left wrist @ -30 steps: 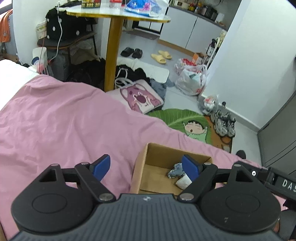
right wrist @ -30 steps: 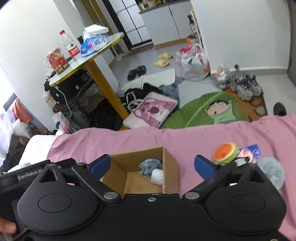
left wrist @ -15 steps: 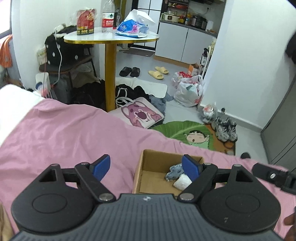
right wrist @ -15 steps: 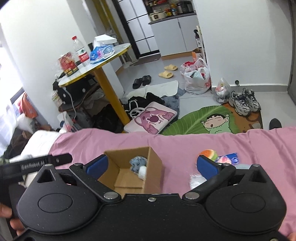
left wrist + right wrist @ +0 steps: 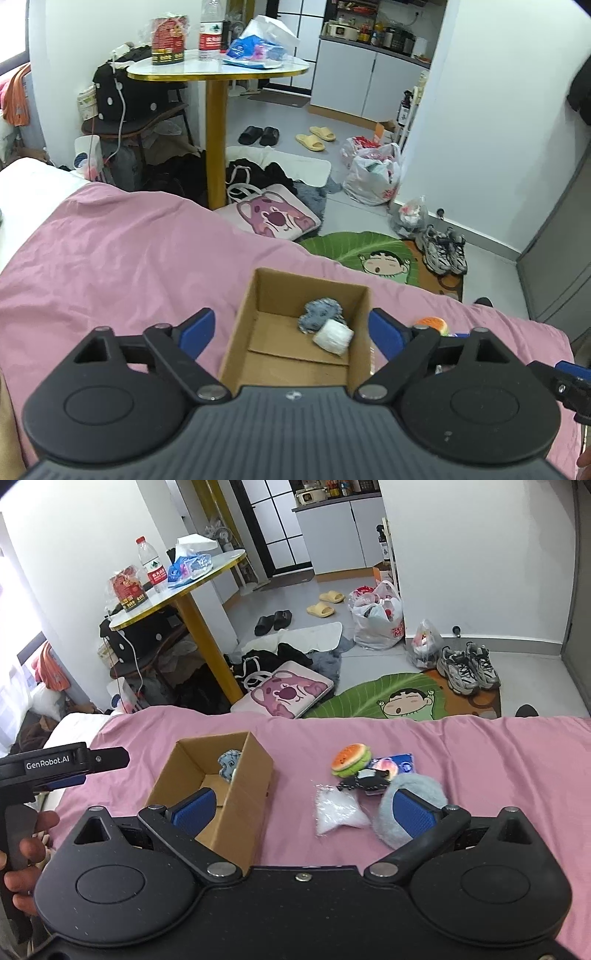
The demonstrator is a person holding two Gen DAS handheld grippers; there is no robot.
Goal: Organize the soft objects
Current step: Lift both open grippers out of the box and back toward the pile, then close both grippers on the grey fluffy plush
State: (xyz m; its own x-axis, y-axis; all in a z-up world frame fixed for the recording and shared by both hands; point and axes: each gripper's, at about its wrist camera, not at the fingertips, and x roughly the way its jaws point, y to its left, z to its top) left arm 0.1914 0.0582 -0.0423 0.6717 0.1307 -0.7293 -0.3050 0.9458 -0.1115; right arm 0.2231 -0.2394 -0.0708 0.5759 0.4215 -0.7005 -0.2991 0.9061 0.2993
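Note:
An open cardboard box (image 5: 243, 317) (image 5: 258, 771) sits on the pink bedsheet (image 5: 110, 258). Inside lie a grey-blue fuzzy item (image 5: 319, 314) (image 5: 227, 762) and a white soft roll (image 5: 334, 336). To its right on the sheet lie a burger plush (image 5: 349, 758), a clear bag of white filling (image 5: 338, 810), a grey fluffy ball (image 5: 413, 794), a black item (image 5: 365, 779) and a colourful packet (image 5: 395, 764). My left gripper (image 5: 291, 330) is open and empty above the box. My right gripper (image 5: 303, 810) is open and empty, between box and pile.
Beyond the bed's edge the floor holds a pink bear bag (image 5: 288, 692), a green cartoon mat (image 5: 402, 698), sneakers (image 5: 467, 668), plastic bags (image 5: 376, 616) and slippers. A round yellow-legged table (image 5: 218, 74) with bottle and packets stands at the back left.
Both grippers have pulled back and risen. The box now shows fully in the left view, and the pile of soft items has come into full view on the right.

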